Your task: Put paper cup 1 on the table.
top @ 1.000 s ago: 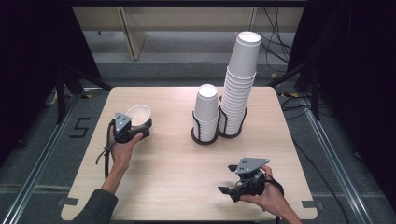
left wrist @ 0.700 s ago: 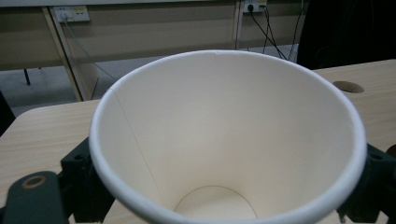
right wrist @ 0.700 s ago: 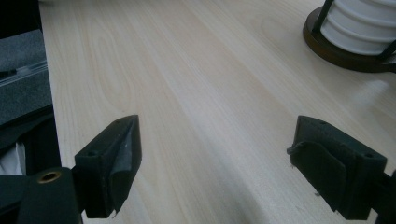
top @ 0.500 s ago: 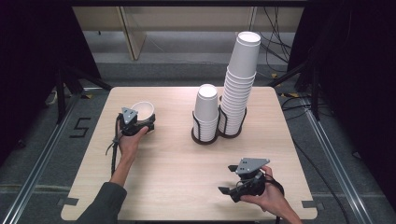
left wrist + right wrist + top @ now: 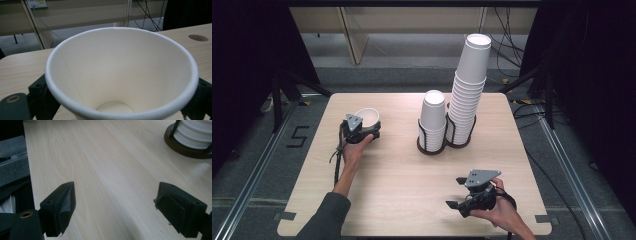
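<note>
1. White paper cup (image 5: 367, 118) stands upright at the table's (image 5: 402, 200) left, between the jaws of the left gripper (image 5: 360, 131), which have just been opening; whether the pads yet clear its wall cannot be told.
2. Risk: a pad dragging on the light cup as the hand pulls back could tip it or slide it.
3. The left forearm reaches forward, gripper level at the cup.
4. The right gripper (image 5: 458, 199) rests near the front edge, jaws spread and empty, well apart from the stacks (image 5: 457, 107).
</note>
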The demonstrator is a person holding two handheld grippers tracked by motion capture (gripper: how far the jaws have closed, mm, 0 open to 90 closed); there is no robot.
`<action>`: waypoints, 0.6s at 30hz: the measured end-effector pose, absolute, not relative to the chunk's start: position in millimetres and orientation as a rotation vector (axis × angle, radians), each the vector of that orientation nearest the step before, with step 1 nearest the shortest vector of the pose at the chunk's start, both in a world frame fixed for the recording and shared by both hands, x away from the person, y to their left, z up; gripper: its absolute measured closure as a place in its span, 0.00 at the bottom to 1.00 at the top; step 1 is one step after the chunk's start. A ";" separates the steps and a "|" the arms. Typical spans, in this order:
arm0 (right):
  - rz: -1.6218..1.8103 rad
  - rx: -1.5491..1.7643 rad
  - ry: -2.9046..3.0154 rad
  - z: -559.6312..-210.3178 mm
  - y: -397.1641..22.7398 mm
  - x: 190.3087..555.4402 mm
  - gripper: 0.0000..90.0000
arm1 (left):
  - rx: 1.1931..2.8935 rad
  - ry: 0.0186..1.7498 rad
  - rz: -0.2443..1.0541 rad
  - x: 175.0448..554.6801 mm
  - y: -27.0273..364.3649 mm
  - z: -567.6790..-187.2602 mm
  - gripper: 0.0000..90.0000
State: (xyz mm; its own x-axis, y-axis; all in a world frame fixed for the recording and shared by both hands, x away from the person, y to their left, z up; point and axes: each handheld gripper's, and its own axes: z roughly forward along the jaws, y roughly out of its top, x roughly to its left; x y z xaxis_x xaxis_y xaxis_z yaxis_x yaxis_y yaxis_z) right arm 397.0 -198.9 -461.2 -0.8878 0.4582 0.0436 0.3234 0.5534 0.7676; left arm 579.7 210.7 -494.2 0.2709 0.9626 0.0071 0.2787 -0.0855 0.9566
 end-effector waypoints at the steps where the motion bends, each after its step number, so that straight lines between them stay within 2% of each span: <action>1: 1.250 0.676 2.629 -461.3 -198.8 396.7 0.19 | 1.574 1.184 0.882 579.6 211.3 -494.5 0.11; 18: 1.240 0.668 2.639 -461.5 -198.1 395.8 0.19 | 1.655 1.209 0.826 572.9 216.5 -497.0 0.14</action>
State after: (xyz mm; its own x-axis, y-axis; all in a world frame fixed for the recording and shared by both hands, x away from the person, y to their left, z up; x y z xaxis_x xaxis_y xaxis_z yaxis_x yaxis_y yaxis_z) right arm 395.8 -198.1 -461.5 -0.8895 0.4540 0.0521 0.3298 0.5588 0.7609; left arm 572.9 216.5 -497.0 0.2988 0.9543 0.0074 0.3542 -0.1181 0.9277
